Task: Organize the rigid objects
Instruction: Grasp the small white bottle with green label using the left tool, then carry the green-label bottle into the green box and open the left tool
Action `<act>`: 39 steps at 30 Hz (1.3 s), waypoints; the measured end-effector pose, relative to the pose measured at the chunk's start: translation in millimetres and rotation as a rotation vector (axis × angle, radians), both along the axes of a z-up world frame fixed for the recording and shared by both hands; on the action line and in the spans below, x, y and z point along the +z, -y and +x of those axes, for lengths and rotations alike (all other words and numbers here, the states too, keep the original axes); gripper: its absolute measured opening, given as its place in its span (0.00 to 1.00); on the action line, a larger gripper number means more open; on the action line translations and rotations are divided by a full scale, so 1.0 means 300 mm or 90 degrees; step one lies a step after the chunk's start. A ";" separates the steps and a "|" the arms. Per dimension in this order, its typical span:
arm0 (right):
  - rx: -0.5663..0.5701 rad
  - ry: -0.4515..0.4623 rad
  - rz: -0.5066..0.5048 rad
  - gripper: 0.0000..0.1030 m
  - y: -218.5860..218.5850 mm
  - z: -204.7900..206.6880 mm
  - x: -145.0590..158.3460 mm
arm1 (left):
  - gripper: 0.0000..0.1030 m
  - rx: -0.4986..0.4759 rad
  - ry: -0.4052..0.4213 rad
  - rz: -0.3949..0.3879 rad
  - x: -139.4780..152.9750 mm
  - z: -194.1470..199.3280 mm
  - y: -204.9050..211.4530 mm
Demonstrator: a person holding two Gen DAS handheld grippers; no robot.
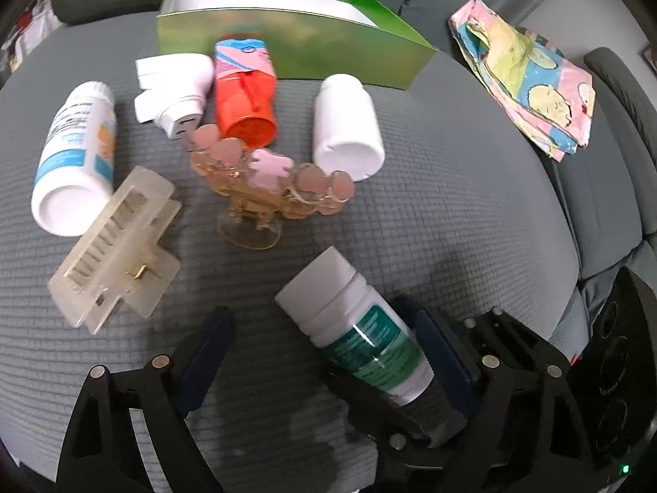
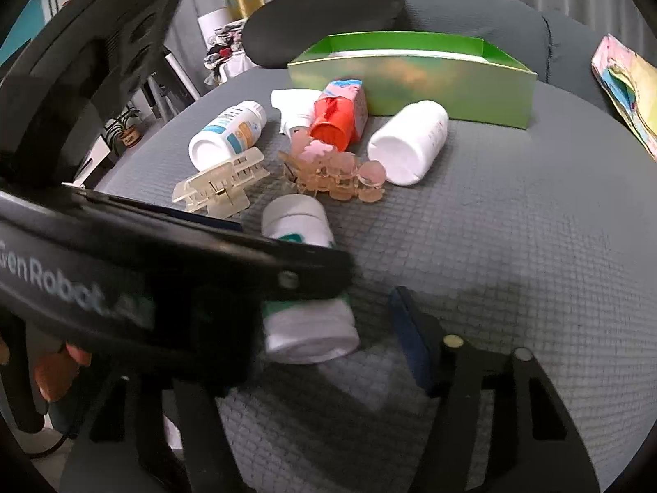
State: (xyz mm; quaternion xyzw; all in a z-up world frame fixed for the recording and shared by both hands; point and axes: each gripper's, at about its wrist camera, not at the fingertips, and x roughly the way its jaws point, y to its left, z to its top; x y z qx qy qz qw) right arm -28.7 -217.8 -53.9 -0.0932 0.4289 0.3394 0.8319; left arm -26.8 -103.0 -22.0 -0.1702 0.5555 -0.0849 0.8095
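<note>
Two grippers crowd one white plastic bottle with a teal label [image 1: 361,337]. It lies on its side on the grey quilted cushion [image 1: 451,205], closer to me than the rest of the clutter. Its long axis runs roughly along the reach of my left gripper [image 1: 324,349], with the cap pointing away towards the open green cardboard box [image 1: 287,53] at the back. The left gripper stands wide: the bottle lies against one finger and the other is well apart, so it holds nothing. In the right wrist view, the bottle's base sits beside the one visible finger [image 2: 414,341] of my right gripper [image 2: 328,349], with a gap between. The other finger is hidden behind the left gripper's body, so I cannot tell its grip. I judge the left better placed.
</note>
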 end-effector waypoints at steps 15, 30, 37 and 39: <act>0.019 0.052 0.054 0.37 0.013 -0.015 0.043 | 0.63 -0.034 0.078 -0.012 0.073 0.007 0.022; 0.004 0.142 0.082 0.38 -0.099 0.310 0.285 | 0.63 -0.042 0.210 0.026 0.310 0.349 -0.100; -0.017 0.117 0.079 0.38 -0.187 0.511 0.346 | 0.62 -0.022 0.203 -0.042 0.293 0.567 -0.215; -0.015 0.116 0.064 0.38 -0.214 0.544 0.339 | 0.62 -0.016 0.192 -0.057 0.268 0.615 -0.244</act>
